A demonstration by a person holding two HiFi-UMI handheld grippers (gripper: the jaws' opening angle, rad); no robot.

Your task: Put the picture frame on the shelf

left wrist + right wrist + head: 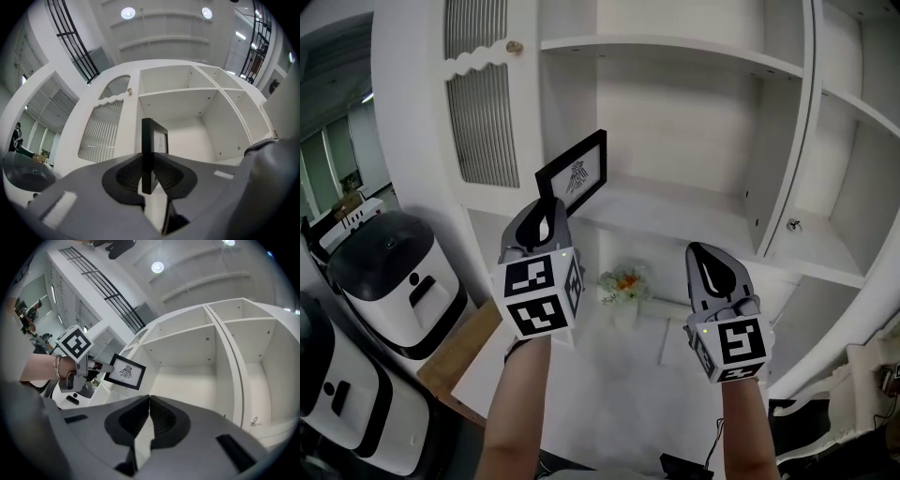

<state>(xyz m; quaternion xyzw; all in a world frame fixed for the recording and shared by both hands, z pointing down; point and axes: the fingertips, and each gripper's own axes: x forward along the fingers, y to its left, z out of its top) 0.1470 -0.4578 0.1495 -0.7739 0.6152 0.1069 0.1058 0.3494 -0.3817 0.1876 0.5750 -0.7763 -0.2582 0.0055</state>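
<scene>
A black picture frame [573, 174] with a white mat and a small dark drawing is held up in front of the white shelf unit [675, 216]. My left gripper [546, 212] is shut on the frame's lower edge. In the left gripper view the frame [151, 150] stands edge-on between the jaws, before an open compartment. My right gripper [709, 258] is shut with nothing in it, lower and to the right. From the right gripper view the frame [124, 371] and the left gripper [104, 367] show at the left.
The shelf unit has several open compartments and a louvred door [483, 112] with a small knob [515, 47] at the left. A vase of flowers [623, 286] stands on the lower shelf. White and black machines [394, 281] stand at the left beside a wooden board [459, 349].
</scene>
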